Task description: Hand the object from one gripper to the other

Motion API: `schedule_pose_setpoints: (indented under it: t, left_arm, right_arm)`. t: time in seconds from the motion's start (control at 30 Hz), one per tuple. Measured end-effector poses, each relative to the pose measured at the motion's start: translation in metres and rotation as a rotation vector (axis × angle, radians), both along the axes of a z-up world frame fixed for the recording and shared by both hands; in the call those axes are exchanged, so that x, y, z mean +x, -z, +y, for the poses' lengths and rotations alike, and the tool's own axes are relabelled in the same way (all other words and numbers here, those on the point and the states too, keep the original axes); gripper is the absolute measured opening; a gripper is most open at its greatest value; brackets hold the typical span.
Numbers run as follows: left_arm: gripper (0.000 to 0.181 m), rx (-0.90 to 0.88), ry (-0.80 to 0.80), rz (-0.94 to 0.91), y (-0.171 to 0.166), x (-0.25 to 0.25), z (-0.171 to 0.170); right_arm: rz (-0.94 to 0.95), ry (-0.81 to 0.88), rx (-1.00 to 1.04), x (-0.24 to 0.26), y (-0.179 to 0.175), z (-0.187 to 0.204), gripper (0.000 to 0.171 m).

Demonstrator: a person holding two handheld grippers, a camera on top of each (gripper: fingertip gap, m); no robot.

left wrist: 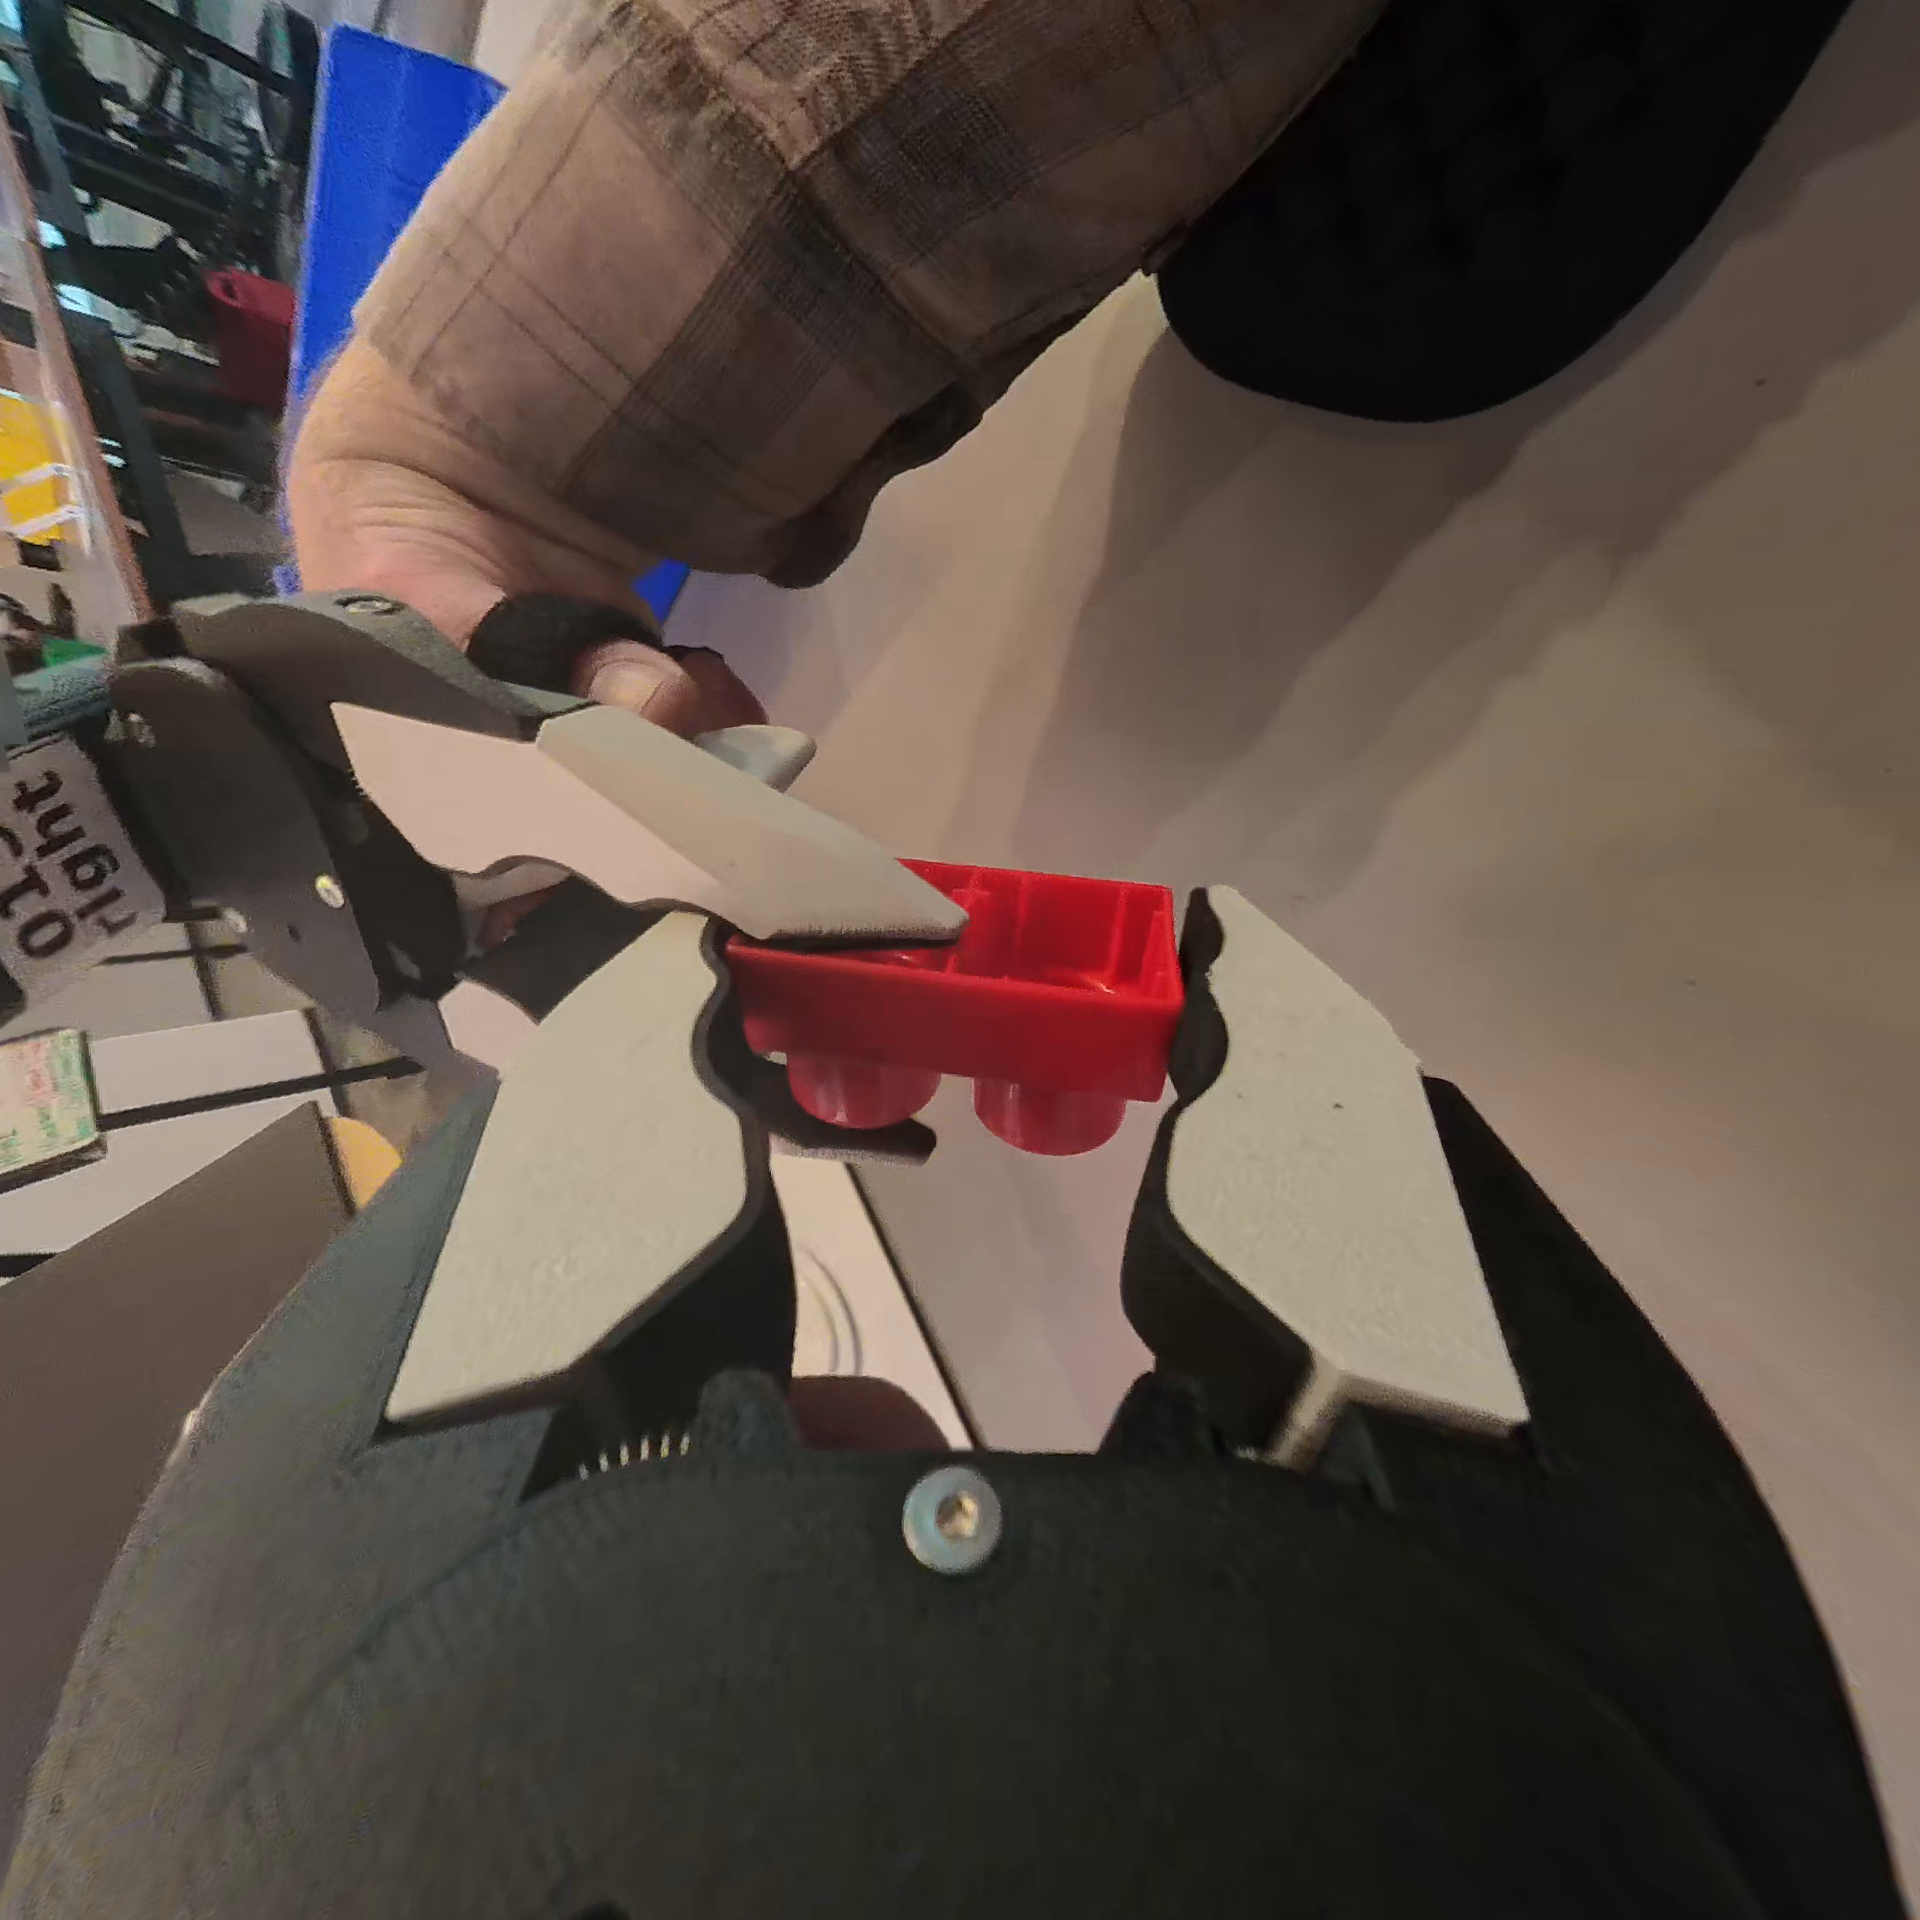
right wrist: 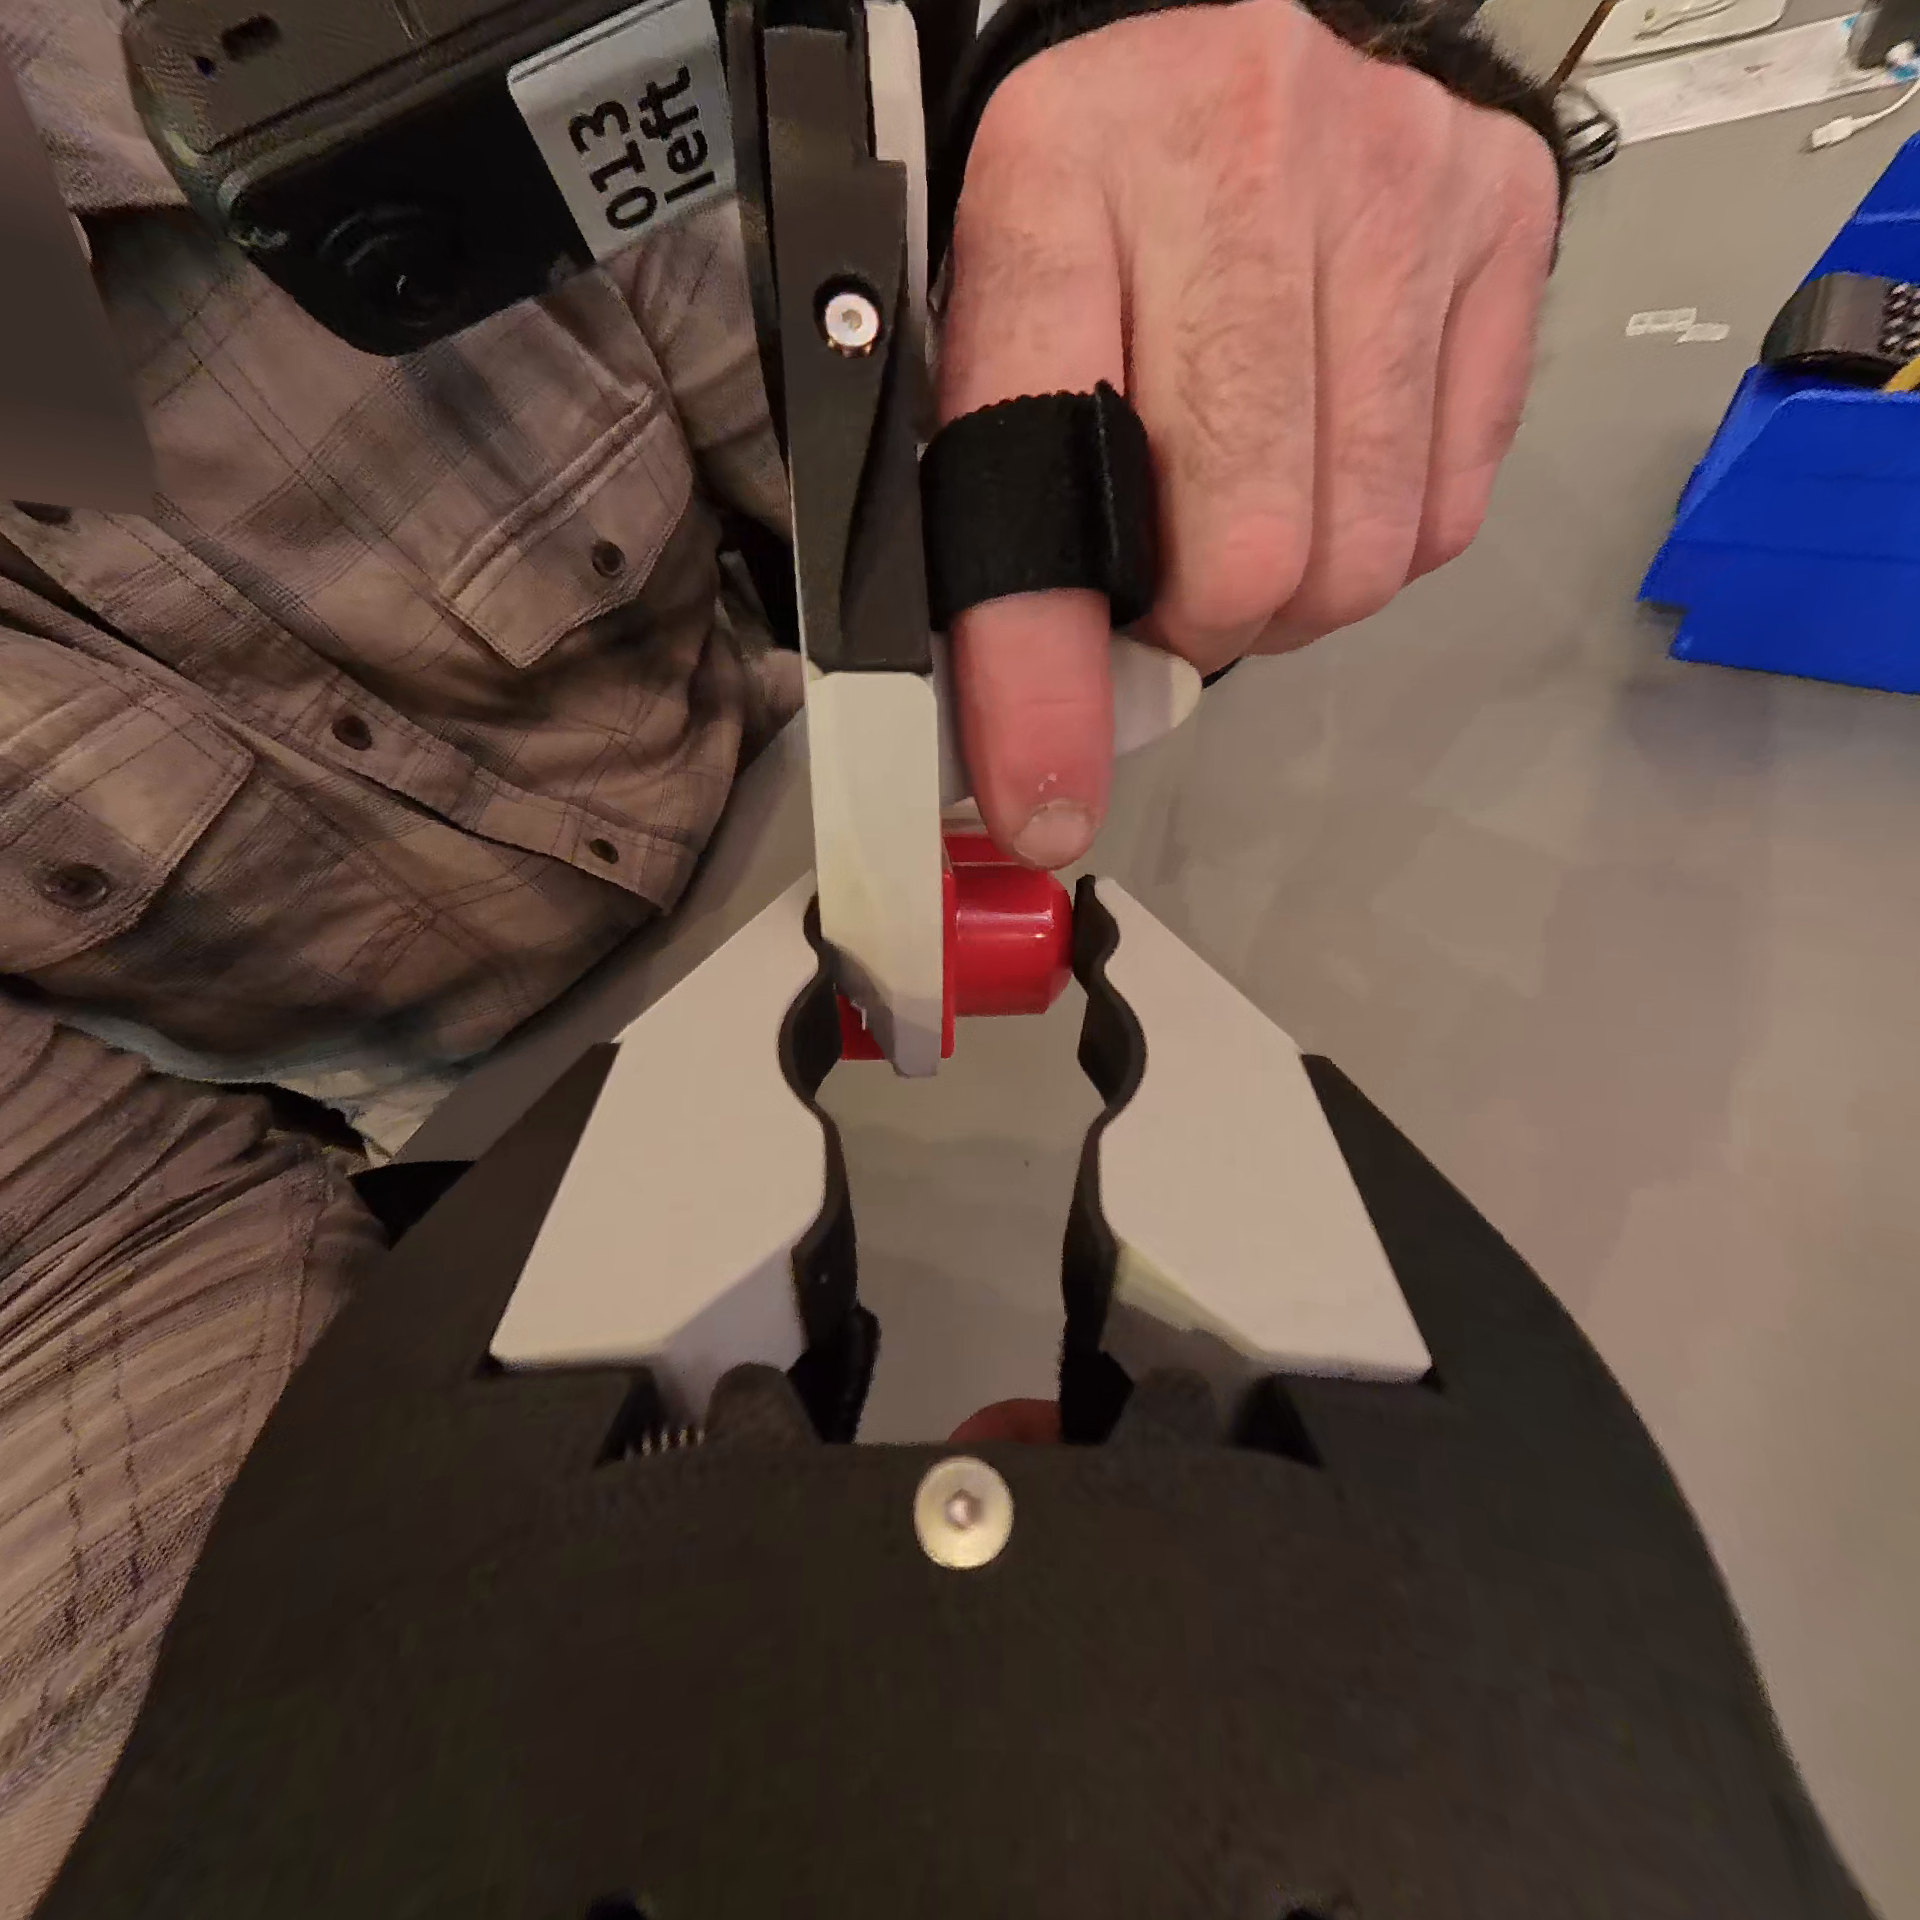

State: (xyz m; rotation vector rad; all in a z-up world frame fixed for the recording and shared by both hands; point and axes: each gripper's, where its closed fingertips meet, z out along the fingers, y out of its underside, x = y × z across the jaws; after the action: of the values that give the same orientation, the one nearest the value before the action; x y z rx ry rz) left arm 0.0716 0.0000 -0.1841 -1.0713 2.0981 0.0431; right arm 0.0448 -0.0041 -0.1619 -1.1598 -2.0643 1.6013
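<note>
A red toy brick [left wrist: 1039,997] hangs in the air with its hollow side up and two studs pointing down. My left gripper [left wrist: 956,925] is shut on its two short ends. My right gripper [left wrist: 914,1029] comes in from the left, with one finger on the brick's open top and the other under a stud. In the right wrist view my right gripper [right wrist: 951,914] pinches the brick [right wrist: 1008,956] between its pads, stud against the right pad. The left gripper [right wrist: 894,987] hangs down edge-on from above, and its near finger hides much of the brick.
A person's hand [right wrist: 1247,312] with a black finger strap holds the left gripper, and a plaid sleeve [left wrist: 727,260] reaches over the right one. Blue bins [right wrist: 1787,540] stand on the grey table [right wrist: 1558,1039] at the right. A plaid shirt [right wrist: 312,623] fills the left. Both grippers' tips are close together, under 4 cm apart.
</note>
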Motion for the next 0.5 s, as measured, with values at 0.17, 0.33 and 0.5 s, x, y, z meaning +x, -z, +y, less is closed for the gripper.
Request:
schedule_pose_setpoints:
  t: [0.17,0.33,0.5]
  left_arm:
    - [0.079,0.081,-0.062,-0.067,-0.013,-0.003,0.024]
    - [0.079,0.188,-0.113,-0.191,-0.038,-0.006,0.047]
    - [0.079,0.258,-0.193,-0.217,-0.049,-0.013,0.065]
  right_arm:
    - [0.071,0.140,0.019,-0.004,-0.014,0.022,0.073]
    - [0.178,0.267,-0.005,0.000,-0.035,0.048,0.076]
    - [0.262,0.328,-0.081,0.000,-0.047,0.064,0.074]
